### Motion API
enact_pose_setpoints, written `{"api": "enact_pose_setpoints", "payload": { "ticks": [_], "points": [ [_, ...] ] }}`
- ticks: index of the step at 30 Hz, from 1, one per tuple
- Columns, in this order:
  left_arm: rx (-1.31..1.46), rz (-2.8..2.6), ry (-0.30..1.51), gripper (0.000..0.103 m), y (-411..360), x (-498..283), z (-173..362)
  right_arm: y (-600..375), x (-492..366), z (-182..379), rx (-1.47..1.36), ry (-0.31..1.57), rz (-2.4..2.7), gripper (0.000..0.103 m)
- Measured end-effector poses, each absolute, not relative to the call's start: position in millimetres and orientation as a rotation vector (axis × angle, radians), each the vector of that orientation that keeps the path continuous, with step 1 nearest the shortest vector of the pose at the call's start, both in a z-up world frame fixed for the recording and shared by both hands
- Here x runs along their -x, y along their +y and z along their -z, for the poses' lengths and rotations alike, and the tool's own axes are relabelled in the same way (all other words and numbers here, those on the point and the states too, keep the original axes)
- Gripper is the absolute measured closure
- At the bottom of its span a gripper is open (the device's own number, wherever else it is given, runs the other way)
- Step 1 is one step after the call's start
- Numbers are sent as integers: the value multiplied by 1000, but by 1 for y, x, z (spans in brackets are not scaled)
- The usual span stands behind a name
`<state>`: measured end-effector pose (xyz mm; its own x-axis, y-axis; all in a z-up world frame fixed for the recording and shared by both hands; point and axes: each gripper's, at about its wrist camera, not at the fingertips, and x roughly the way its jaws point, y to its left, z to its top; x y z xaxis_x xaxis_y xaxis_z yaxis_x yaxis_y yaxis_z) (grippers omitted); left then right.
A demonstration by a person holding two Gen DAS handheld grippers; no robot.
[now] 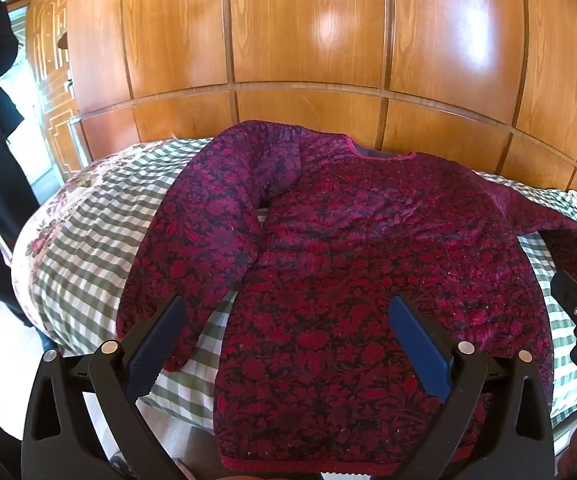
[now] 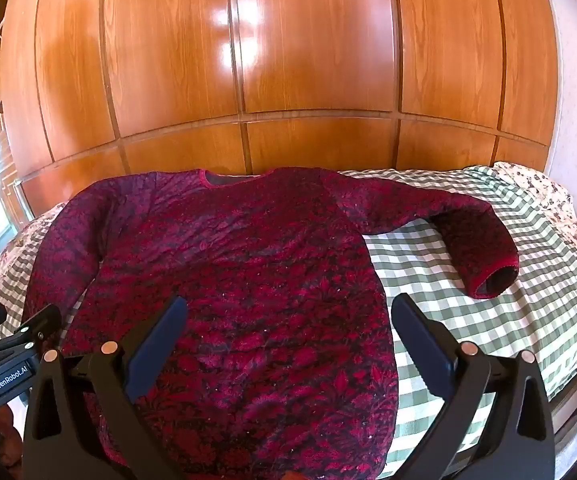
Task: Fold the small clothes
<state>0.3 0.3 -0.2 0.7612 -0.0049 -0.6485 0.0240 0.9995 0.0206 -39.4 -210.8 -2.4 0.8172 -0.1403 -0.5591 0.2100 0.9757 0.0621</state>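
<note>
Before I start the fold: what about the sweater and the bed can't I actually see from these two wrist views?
- Sweater bottom hem: right wrist view, cut off by the lower edge and the right gripper.
- Left sleeve cuff: left wrist view, partly behind a finger of the left gripper.
- Sweater's underside: both views, it lies flat on the checked bedcover.
- Near edge of the bed: both views, below the frame.
</note>
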Motion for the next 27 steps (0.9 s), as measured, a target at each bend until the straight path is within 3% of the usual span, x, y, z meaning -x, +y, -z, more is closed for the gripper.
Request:
{"api": "enact_pose_setpoints", "payload": {
  "ticks": [27],
  "points": [
    [-24, 12, 733, 3, 2, 0, 11, -208, 35, 8, -111, 606, 178, 2]
  ]
}}
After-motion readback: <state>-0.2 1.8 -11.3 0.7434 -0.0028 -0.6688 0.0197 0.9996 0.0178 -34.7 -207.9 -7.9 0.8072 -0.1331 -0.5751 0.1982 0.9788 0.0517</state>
